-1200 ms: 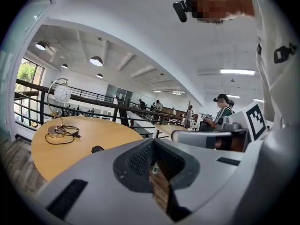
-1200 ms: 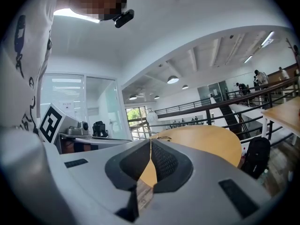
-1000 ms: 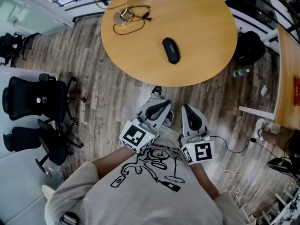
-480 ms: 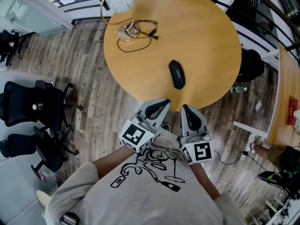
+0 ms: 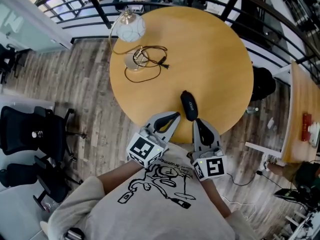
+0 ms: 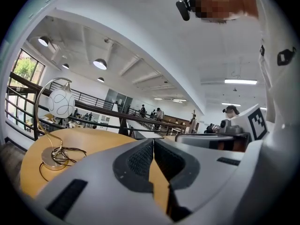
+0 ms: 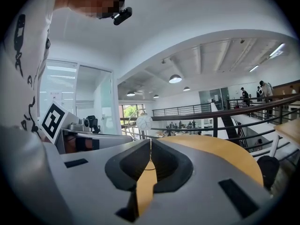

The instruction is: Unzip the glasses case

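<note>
A person in a grey printed T-shirt (image 5: pixel 160 204) stands at the edge of a round wooden counter (image 5: pixel 215 49), holding a claw in each hand. Both point roughly level across the counter top. The left claw (image 5: pixel 176 116) is clenched, its two dark ribbed pads pressed together at the tip with nothing between them, as its own gripper view shows. The right claw (image 5: pixel 197 121) is clenched as well, jaws meeting in a thin line and grasping nothing.

The black glasses case (image 5: pixel 189 105) lies flat on the counter just ahead of the two claws. In the head view its near end sits between their tips, closer to the right claw than to the left. Whether either tip touches it cannot be told, and its zip is too small to make out. Neither gripper view shows the case.

Well beyond the claws and to the left of both, near the far side of the counter, stands a lamp (image 5: pixel 131 28) with a white globe on a curved brass stem. Its dark cable (image 5: pixel 150 60) is looped loosely around the base. A black railing (image 5: pixel 95 6) runs behind the counter. Off to the left claw's side, black office chairs (image 5: pixel 30 134) stand on the wood-plank floor (image 5: pixel 90 89). Each claw carries a cube with square black-and-white markers close to the person's chest.
</note>
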### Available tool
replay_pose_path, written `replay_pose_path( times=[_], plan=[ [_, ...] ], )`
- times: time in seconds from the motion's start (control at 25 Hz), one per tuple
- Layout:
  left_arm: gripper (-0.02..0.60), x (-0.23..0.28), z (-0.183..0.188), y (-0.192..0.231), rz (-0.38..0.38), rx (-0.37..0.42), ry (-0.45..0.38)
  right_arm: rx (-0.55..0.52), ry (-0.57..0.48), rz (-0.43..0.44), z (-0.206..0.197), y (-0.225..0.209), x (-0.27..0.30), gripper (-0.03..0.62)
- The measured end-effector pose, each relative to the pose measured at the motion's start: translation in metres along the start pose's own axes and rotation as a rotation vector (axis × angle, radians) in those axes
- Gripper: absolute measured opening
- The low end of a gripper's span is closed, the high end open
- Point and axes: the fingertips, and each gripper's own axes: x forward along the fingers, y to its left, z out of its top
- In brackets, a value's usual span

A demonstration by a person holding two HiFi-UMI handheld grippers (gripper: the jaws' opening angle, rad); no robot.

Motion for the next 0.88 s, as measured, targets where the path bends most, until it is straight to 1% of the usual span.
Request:
replay_pose_path(
  times=[0.2, 0.4, 0.6, 0.72, 0.8, 0.84, 0.88],
  plan=[
    [0.012, 0.009, -0.001, 0.009, -0.006, -0.015, 0.018, -0.007, 0.017, -0.017, 0.002, -0.010, 0.009, 0.023],
    [0.012, 0.021, -0.005, 0.009, -0.001, -0.034, 0.038, 0.007, 0.029, -0.012, 0.000, -0.024, 0.010, 0.023],
    [0.014, 0.038, -0.011, 0.013, 0.019, -0.089, 0.062, 0.008, 0.057, 0.003, 0.000, -0.047, 0.011, 0.023],
    [0.015, 0.047, -0.021, 0.018, 0.028, -0.115, 0.086, -0.002, 0.134, 0.041, -0.011, -0.059, 0.016, 0.025],
    [0.017, 0.054, -0.037, 0.022, 0.025, -0.142, 0.119, -0.004, 0.205, 0.085, -0.027, -0.064, 0.022, 0.025],
    [0.024, 0.058, -0.050, 0.024, 0.018, -0.155, 0.148, 0.004, 0.237, 0.109, -0.037, -0.066, 0.026, 0.025],
    [0.053, 0.061, -0.064, 0.027, 0.009, -0.165, 0.185, 0.018, 0.271, 0.133, -0.049, -0.068, 0.031, 0.026]
  ],
)
